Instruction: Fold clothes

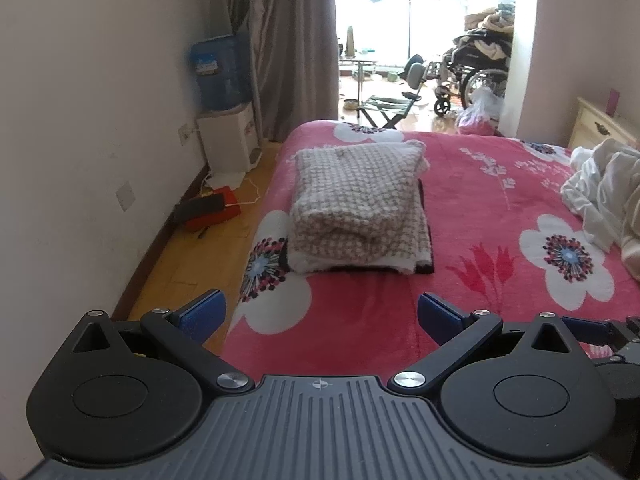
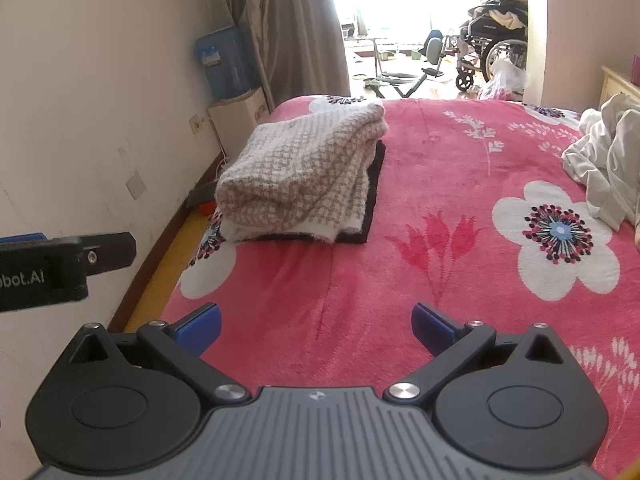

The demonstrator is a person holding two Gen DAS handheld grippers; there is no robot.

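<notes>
Bedroom scene seen from 2 wrist cameras, with the pink floral blanket (image 1: 460, 248) on the bed as landmark. Hidden or cut off: the bright doorway beyond the blanket's far edge is overexposed, so the window area cannot be made out; a wheelchair (image 1: 476, 68) piled with cloth shows there only in part. The rumpled white garment (image 1: 600, 188) at the blanket's right edge is cropped by the frame in both views. Beneath the folded checked garment (image 1: 360, 204) lies a dark layer (image 2: 370, 200), visible only as a thin black margin along its right and near sides; what kind of item it is cannot be told. A water dispenser (image 1: 228, 136) stands on the floor against the wall, left of the blanket.

The folded checked garment rests on the blanket's left part, near the left edge, as 1 stack of several layers. The left gripper (image 1: 318, 318) hovers above the blanket's near edge, jaws spread wide and holding nothing; the stack lies straight ahead of it, well apart from the blue pads (image 1: 202, 314). The right gripper (image 2: 316, 322) is likewise spread wide and empty above the blanket; the stack lies ahead and left of its centre line, untouched. The left gripper's body enters the right wrist view at the left margin.
</notes>
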